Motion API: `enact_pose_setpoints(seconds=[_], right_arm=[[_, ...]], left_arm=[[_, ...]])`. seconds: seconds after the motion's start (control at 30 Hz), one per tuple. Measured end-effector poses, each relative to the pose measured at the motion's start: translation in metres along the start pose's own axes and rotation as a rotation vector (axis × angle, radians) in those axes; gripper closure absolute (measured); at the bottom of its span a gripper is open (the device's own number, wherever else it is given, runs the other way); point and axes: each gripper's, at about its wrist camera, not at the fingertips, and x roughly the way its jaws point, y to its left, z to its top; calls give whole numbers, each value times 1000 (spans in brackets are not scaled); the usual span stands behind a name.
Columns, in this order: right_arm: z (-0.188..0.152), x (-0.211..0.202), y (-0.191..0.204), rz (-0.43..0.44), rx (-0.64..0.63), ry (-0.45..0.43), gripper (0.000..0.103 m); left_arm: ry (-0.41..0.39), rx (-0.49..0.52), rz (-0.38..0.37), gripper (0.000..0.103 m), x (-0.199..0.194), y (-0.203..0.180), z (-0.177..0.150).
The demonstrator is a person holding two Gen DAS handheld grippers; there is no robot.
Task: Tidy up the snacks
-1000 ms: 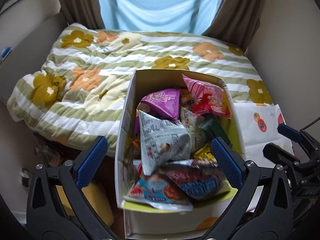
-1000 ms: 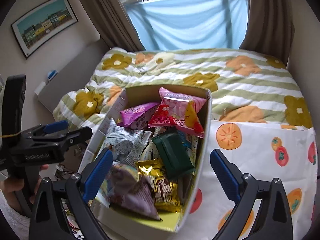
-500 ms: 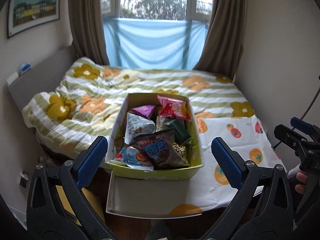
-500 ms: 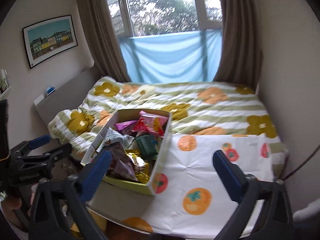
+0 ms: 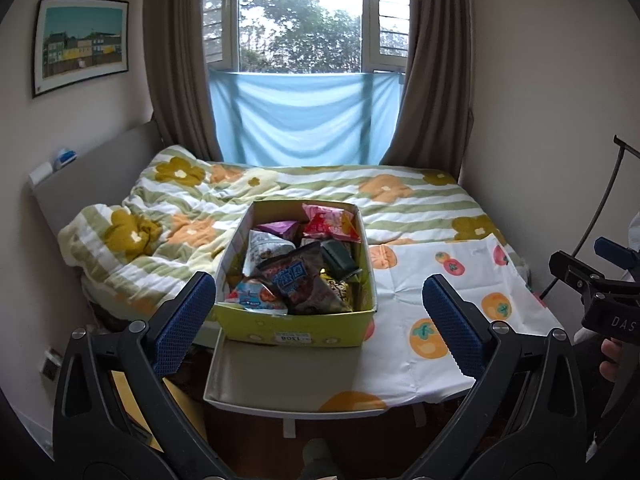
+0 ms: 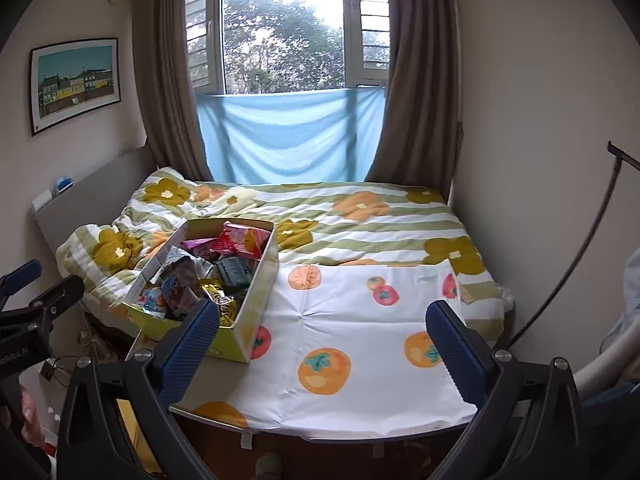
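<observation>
A yellow-green cardboard box (image 5: 296, 326) full of snack packets stands on the left part of a small table, also seen in the right wrist view (image 6: 256, 304). On top lie a dark packet (image 5: 298, 280), a pink-red packet (image 5: 330, 226) and a purple packet (image 5: 280, 228). My left gripper (image 5: 320, 324) is open and empty, held back in front of the box. My right gripper (image 6: 326, 344) is open and empty, above the cloth to the right of the box.
A white cloth with orange fruit prints (image 6: 360, 320) covers the table's right part. Behind is a bed with a flowered striped quilt (image 5: 192, 216). Walls stand close on both sides; a window with curtains (image 5: 300, 40) is behind. A black cable (image 6: 580, 248) hangs at right.
Both grippers have pulled far back and up from the box; it went from filling the views to small in the middle. Both stayed open and empty.
</observation>
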Motion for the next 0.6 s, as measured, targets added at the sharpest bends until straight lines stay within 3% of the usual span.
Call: enact_pose_setpoints(seconds=[0.6], right_arm=[[-7,-7,-2,-26,8,-12,0]], left_arm=[[-11,1,2,0,-2,-8,2]])
